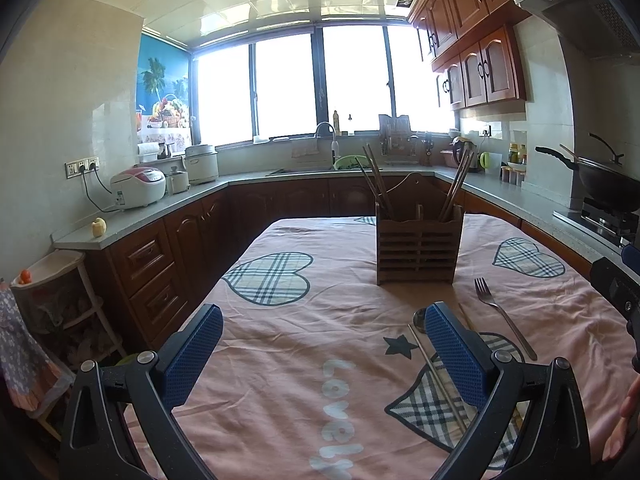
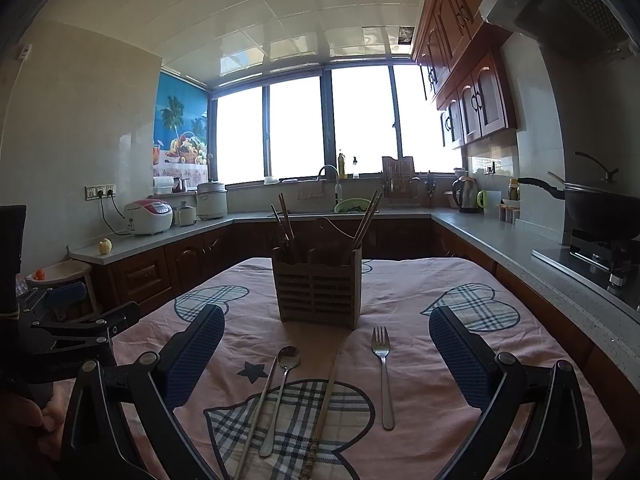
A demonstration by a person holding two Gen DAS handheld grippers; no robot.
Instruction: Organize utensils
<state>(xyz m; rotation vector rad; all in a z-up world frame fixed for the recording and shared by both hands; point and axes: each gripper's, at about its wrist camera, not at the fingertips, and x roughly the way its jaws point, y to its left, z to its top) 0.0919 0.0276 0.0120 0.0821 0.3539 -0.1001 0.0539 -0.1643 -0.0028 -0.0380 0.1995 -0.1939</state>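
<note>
Utensils, a fork [image 2: 382, 372], spoon [image 2: 280, 392] and chopsticks [image 2: 326, 412], are laid flat before the holder [image 2: 318, 290]. Both grippers [image 2: 326, 344] [image 1: 324, 346] are held spread, empty. Thin handles could be slipped off, or cloth [image 2: 420, 360] snagged.

U-shaped kitchen. Grey countertop [image 2: 472, 228] over dark wood base cabinets [image 1: 192, 240]. Wide window [image 2: 332, 124], overexposed by daylight, spans the far wall. Reddish wall cabinets [image 1: 476, 68] hang at right; white tiled ceiling [image 2: 280, 32] overhead.
</note>
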